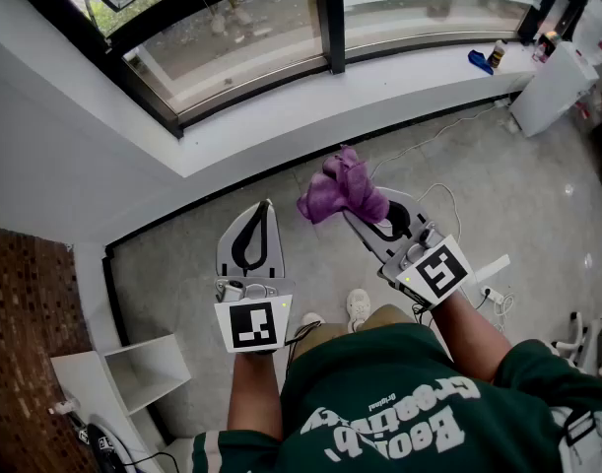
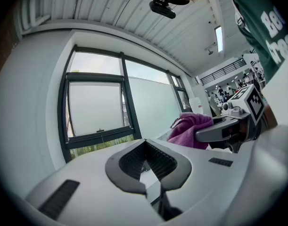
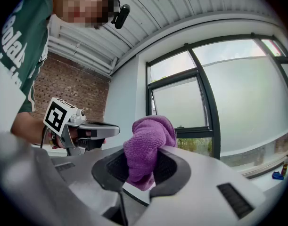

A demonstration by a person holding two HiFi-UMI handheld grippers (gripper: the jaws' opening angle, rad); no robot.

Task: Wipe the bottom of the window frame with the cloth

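Bunching between the jaws of the right gripper (image 3: 141, 171) sits the cloth (image 3: 148, 135).

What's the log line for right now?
right gripper: shut on purple cloth | left gripper: shut, empty | window frame: untouched

Between the right tongs (image 3: 140, 169), a purple cloth (image 3: 146, 142); window frame (image 3: 207, 112) beyond.

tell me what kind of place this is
Probably an indoor office or workshop room, seen from beside its windows: a big dark-framed window over a wide white sill, a brick wall and a polished grey floor.
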